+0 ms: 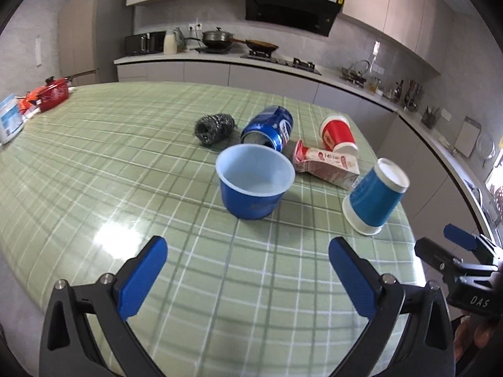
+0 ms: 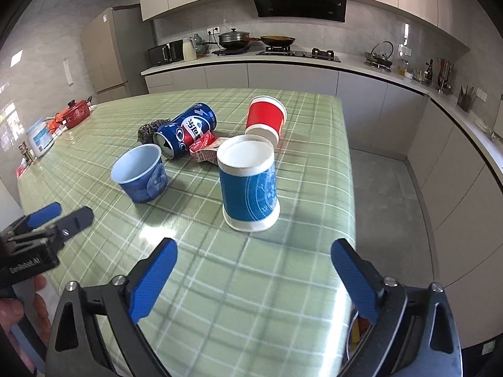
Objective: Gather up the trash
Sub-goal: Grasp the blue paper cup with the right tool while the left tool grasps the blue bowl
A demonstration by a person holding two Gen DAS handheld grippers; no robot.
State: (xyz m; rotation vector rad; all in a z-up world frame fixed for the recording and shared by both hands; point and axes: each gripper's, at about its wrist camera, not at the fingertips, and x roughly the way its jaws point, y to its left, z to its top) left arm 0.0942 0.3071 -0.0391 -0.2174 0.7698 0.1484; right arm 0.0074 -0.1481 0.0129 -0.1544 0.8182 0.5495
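Note:
On the green checked table lie a blue bowl-shaped cup standing upright, a blue soda can on its side, a crumpled red-and-white carton, a red paper cup tipped over, and a blue paper cup upside down. My left gripper is open and empty, short of the bowl cup. My right gripper is open and empty, just short of the upside-down blue cup. The bowl cup, can and red cup also show in the right wrist view.
A steel scouring ball lies beside the can. A red pot and a white box sit at the table's far left. The table's right edge drops to grey floor. A kitchen counter runs behind.

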